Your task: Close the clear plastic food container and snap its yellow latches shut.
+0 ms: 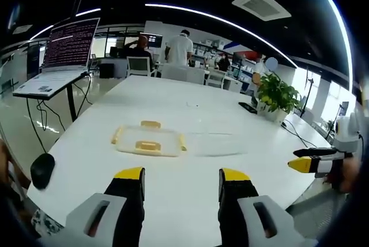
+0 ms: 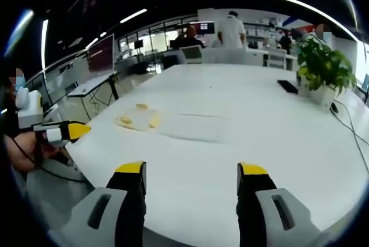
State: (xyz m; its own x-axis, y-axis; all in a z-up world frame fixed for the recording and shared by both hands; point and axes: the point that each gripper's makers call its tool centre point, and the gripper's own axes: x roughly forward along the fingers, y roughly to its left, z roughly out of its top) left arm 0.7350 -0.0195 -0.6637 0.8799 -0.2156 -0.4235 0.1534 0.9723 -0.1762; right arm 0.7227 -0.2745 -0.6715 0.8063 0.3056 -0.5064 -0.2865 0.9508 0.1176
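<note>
The clear plastic food container [image 1: 149, 141] lies out on the white table [image 1: 190, 201], well ahead of both hand-held grippers, with what looks like its clear lid [image 1: 214, 143] lying flat beside it, on the side toward the potted plant [image 1: 277, 94]. It looks light, thin-walled and slick — likely to slide on the smooth table if pushed from one side, so one hand-held gripper should steady the base while the other brings the lid over. The yellow latches [image 1: 148, 146] are the firm, grippable parts.

The left hand-held gripper [image 1: 181, 180] and the right hand-held gripper [image 2: 191, 175] both hang with jaws apart, holding nothing. Nothing lies between them and the container; the plant, a dark phone-like slab [image 2: 286, 86] and a laptop [image 1: 63, 56] stand well away from it.
</note>
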